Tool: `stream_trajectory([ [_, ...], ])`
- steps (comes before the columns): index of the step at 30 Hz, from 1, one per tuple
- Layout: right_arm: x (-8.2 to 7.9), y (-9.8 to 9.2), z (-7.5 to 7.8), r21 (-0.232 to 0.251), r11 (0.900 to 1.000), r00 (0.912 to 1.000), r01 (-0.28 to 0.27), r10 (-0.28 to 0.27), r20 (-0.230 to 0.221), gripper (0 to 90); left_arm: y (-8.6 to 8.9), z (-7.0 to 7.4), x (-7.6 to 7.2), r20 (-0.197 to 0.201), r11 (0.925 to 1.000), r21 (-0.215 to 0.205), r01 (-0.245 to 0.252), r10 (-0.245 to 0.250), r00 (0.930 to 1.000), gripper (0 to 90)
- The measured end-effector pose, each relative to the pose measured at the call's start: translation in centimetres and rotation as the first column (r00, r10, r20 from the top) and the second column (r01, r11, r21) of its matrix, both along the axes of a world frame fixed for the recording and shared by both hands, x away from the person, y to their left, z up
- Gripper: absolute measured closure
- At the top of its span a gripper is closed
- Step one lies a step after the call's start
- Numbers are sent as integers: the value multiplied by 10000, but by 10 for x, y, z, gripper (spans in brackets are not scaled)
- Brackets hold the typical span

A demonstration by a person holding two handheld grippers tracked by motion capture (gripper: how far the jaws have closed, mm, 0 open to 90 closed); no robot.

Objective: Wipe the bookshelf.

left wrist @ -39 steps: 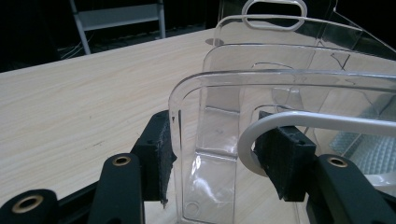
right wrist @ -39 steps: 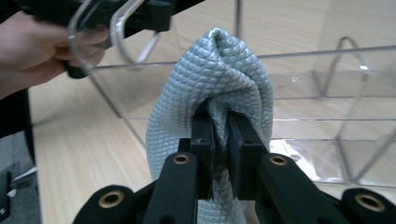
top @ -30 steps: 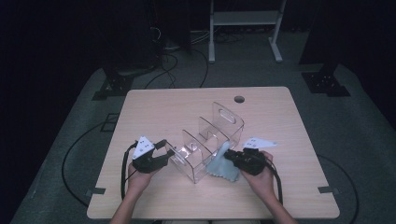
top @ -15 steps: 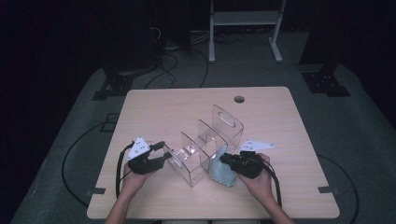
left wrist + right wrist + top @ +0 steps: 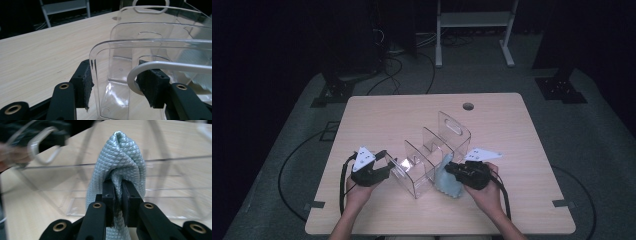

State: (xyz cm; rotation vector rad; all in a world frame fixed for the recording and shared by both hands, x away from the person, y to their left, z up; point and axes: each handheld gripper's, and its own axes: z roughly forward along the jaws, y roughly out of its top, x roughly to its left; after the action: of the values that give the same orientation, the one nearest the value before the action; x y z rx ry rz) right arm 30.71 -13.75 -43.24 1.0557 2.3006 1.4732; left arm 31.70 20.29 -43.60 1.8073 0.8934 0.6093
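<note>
Your right gripper (image 5: 451, 169) is clamped on a quilted grey cloth (image 5: 117, 165), bunched at the near right side of the clear rack (image 5: 432, 152), ready to slot in; your left gripper (image 5: 117, 85) grips the rack's near end wall to steady it on the table (image 5: 392, 115)

No writing, label, brand, number or sign is showing legibly anywhere in these pictures. The clear plastic organizer (image 5: 432, 155), the quilted grey cloth (image 5: 117, 162) and the pale wooden worktop (image 5: 512, 135) are all lying plain and unmarked.
</note>
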Motion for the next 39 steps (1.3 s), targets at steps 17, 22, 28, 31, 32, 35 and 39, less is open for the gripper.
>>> stream_trajectory([
  [17, 50, -67, -2, -122, 9676, 9677, 2522, -2522, -11, 811, 4, -2, 1, 161, 9993, -111, 369, -367, 9992, 473],
  [22, 54, -64, -9, -320, 9703, 9707, 2400, -2402, -32, 810, 5, -3, 1, 177, 9993, -117, 357, -355, 9992, 473],
  [28, 63, -67, -20, -429, 9636, 9640, 2639, -2650, -234, 811, 5, -3, 1, 213, 9993, -141, 359, -356, 9991, 474],
  [31, 70, -68, -38, -577, 9604, 9590, 2727, -2761, -635, 811, 5, -4, 2, 290, 9992, -148, 380, -376, 9989, 474],
  [32, 71, -68, -43, -521, 9607, 9578, 2728, -2763, -787, 810, 5, -4, 1, 282, 9992, -137, 374, -370, 9989, 475],
  [35, 75, -66, -58, -825, 9597, 9536, 2685, -2769, -1178, 810, 5, -4, 1, 263, 9993, -169, 341, -336, 9991, 474],
  [39, 71, -69, -48, -428, 9631, 9583, 2657, -2687, -968, 810, 5, -4, 1, 262, 9992, -210, 355, -349, 9990, 474],
])
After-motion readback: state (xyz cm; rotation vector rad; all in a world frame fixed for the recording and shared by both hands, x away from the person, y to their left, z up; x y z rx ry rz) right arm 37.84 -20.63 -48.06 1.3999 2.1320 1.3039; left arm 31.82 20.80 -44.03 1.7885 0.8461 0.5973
